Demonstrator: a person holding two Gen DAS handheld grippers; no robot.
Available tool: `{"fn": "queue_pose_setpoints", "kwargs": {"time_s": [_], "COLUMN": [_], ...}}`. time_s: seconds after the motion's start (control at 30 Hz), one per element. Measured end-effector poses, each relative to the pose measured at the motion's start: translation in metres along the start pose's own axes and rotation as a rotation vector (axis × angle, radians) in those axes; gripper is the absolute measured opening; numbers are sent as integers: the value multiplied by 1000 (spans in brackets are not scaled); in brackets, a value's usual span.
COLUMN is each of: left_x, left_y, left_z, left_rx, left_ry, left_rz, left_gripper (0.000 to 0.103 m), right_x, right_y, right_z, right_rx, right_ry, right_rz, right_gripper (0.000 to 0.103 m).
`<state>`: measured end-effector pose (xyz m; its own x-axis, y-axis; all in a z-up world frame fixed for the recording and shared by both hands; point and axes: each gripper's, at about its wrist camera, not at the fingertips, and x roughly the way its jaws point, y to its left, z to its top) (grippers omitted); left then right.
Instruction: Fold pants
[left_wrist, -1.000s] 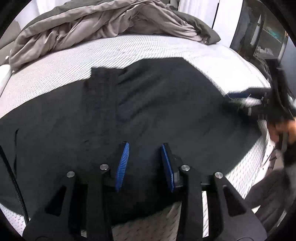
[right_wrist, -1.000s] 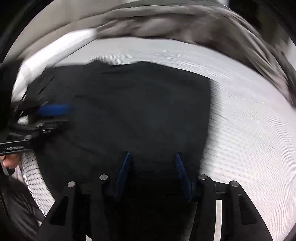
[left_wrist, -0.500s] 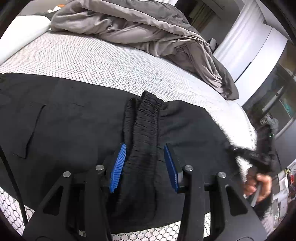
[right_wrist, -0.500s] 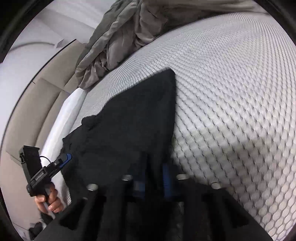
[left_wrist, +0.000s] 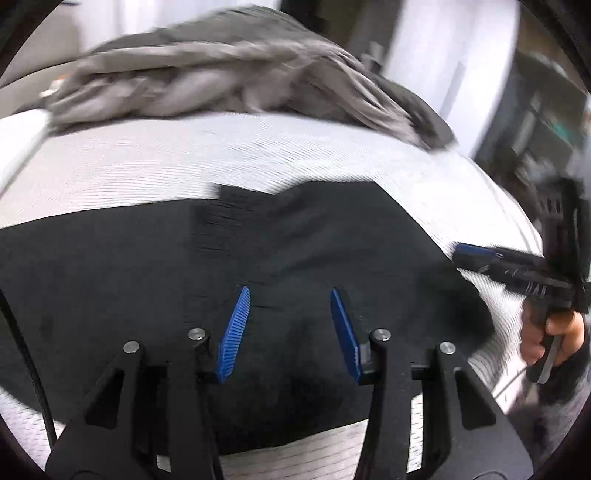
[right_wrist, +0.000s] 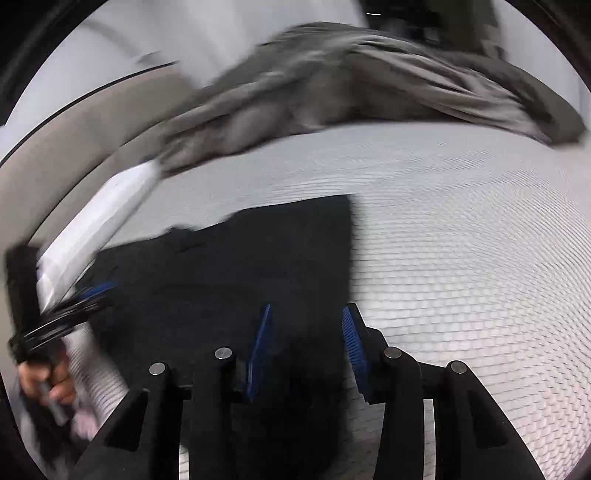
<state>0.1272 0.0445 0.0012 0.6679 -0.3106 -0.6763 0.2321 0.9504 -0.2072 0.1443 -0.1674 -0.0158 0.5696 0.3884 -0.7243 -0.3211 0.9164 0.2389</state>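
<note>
The black pants (left_wrist: 314, 258) lie spread flat on the white honeycomb mattress (left_wrist: 147, 173). My left gripper (left_wrist: 290, 291) hovers over their near middle, beside the gathered waistband strip. Its jaws are opening and the blue pads (left_wrist: 236, 328) press on nothing. My right gripper (right_wrist: 307, 310) stands over the right edge of the pants (right_wrist: 240, 273), jaws opening, dark cloth lying under and between the pads without being pinched. Each view shows the other gripper held by a hand: the right one (left_wrist: 480, 254) at the pants' far right end, the left one (right_wrist: 88, 295) at the left.
A crumpled grey duvet (left_wrist: 229, 77) is heaped along the far side of the bed. A white pillow (right_wrist: 107, 221) and a beige headboard (right_wrist: 92, 125) are at the left. Bare mattress (right_wrist: 461, 277) stretches right of the pants. Both views are motion-blurred.
Half a second ago my right gripper's jaws were close together at the pants' edge; now they stand apart. The left jaws have widened. Both cameras swung and pulled back from the cloth.
</note>
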Motion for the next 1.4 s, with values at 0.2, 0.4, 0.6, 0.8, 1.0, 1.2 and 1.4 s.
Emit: {"fn": "queue_pose_setpoints", "kwargs": {"time_s": [0.2, 0.4, 0.6, 0.8, 1.0, 1.2, 1.4], "left_x": [35, 0, -19, 19, 55, 48, 58], "left_y": [-31, 9, 9, -67, -110, -138, -187], "left_z": [-13, -29, -18, 14, 12, 2, -38], "left_rx": [174, 138, 56, 40, 84, 142, 326], "left_ry": [129, 133, 53, 43, 128, 111, 162], "left_rz": [22, -11, -38, -105, -77, -101, -68], "left_gripper": [43, 46, 46, 48, 48, 49, 64], "right_x": [56, 17, -11, 9, -32, -48, -39], "right_y": [68, -17, -57, -34, -35, -56, -77], "right_z": [-33, -41, -46, -58, -83, -87, -73], "right_rx": [-300, -121, 149, 127, 95, 35, 225], "right_ry": [165, 208, 184, 245, 220, 215, 91], "right_rz": [-53, -153, 211, 276, 356, 278, 193], "right_gripper": [41, 53, 53, 30, 2, 20, 49]}}
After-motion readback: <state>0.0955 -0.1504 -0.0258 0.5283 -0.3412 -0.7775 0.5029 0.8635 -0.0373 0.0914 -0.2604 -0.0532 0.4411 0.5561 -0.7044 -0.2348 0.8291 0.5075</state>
